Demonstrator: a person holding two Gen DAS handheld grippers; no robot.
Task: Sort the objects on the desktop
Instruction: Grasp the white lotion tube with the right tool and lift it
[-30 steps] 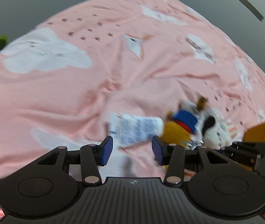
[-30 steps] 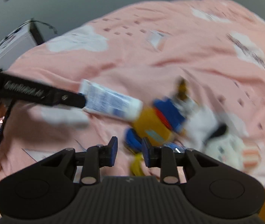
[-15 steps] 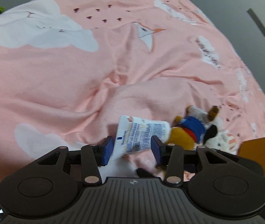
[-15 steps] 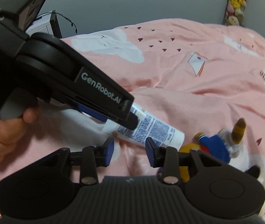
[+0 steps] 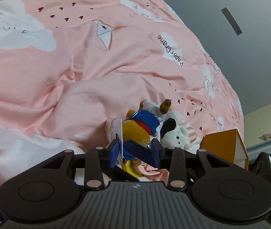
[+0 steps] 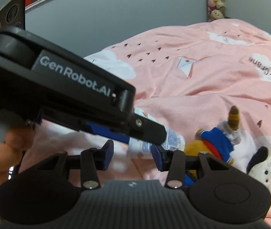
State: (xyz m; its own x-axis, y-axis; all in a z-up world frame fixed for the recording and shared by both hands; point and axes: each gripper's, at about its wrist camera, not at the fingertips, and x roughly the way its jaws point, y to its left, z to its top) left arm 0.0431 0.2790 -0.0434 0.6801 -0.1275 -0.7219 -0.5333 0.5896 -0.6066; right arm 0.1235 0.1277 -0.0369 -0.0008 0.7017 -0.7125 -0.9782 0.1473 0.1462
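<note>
A white tube with blue print (image 6: pixel 173 139) lies on the pink bedsheet (image 5: pixel 78 76); in the left wrist view it (image 5: pixel 116 131) shows edge-on against the left finger. My left gripper (image 5: pixel 135 150) is open around the tube's end, over a blue and yellow thing; whether it grips is unclear. It also shows in the right wrist view (image 6: pixel 147 131). My right gripper (image 6: pixel 133 156) is open and empty just below the tube. A yellow plush in a blue jacket (image 5: pixel 143 126) and a white plush dog (image 5: pixel 175 135) lie to the right.
An orange box (image 5: pixel 223 148) stands at the right, beside the white plush. A person's hand (image 6: pixel 5 148) holds the left gripper's handle. Plush toys (image 6: pixel 215 0) hang by the far wall. The rumpled sheet stretches away to the left and back.
My left gripper has pushed forward and turned, so the tube now shows edge-on at its left finger. My right gripper's jaws have opened wider and it has come closer to the tube.
</note>
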